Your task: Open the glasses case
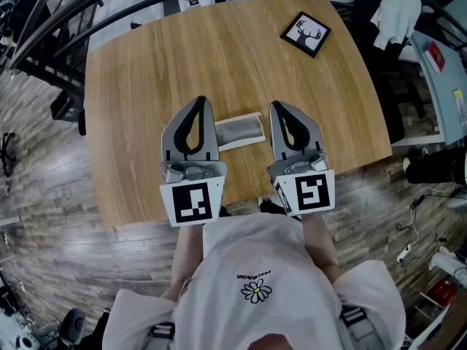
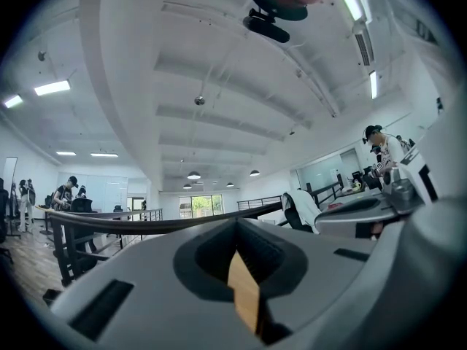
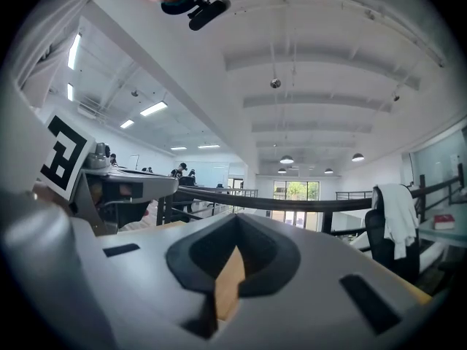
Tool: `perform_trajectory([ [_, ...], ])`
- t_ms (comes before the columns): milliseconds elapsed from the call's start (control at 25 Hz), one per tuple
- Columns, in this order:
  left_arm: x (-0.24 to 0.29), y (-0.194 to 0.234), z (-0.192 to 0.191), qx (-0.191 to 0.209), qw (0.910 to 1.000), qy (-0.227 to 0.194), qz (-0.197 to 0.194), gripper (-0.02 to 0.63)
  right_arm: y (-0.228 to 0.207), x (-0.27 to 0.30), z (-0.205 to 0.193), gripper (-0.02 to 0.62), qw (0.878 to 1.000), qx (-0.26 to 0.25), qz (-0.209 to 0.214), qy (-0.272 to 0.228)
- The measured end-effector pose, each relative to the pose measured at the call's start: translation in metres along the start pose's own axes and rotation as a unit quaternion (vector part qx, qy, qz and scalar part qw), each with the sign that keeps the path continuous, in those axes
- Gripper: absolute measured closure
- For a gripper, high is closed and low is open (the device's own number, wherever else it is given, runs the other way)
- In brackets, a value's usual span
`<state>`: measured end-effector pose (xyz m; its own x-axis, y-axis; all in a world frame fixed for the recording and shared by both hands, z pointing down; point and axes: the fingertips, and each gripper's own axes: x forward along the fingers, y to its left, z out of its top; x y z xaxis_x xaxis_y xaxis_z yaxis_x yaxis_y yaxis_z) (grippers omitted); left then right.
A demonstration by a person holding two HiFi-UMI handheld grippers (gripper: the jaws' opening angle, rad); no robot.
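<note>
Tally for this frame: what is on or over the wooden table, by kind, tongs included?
Glasses case: 1
Framed deer picture: 1
Tongs: 2 (left tongs, right tongs)
Total: 4

A light wooden table [image 1: 219, 57] fills the centre of the head view, standing on a grey-brown plank floor [image 1: 44, 195]. A black railing [image 1: 66, 13] curves across the upper left. In the gripper views, a white beamed ceiling [image 2: 219, 86] carries strip lights [image 2: 55, 87] (pendant lamps [image 2: 193, 175] hang farther off), and a bright window [image 3: 295, 190] glows at the far end.
</note>
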<state>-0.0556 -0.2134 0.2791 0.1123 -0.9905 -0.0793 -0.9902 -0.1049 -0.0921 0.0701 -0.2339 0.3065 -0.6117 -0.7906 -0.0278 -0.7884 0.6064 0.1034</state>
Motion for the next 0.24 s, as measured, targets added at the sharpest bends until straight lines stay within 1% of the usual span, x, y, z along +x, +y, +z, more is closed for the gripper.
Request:
perform_trajectory([
  [120, 0.0021, -0.0027, -0.0024, 0.021, 0.9997, 0.009, -0.006, 0.589, 0.0022, 0.0002, -0.0014, 0.589, 1.0, -0.003, 0.004, 0.002],
  [240, 0.0018, -0.0041, -0.0046, 0.013, 0.9998, 0.013, -0.012, 0.588, 0.0047, -0.0006, -0.0036, 0.589, 1.0, -0.005, 0.007, 0.004],
])
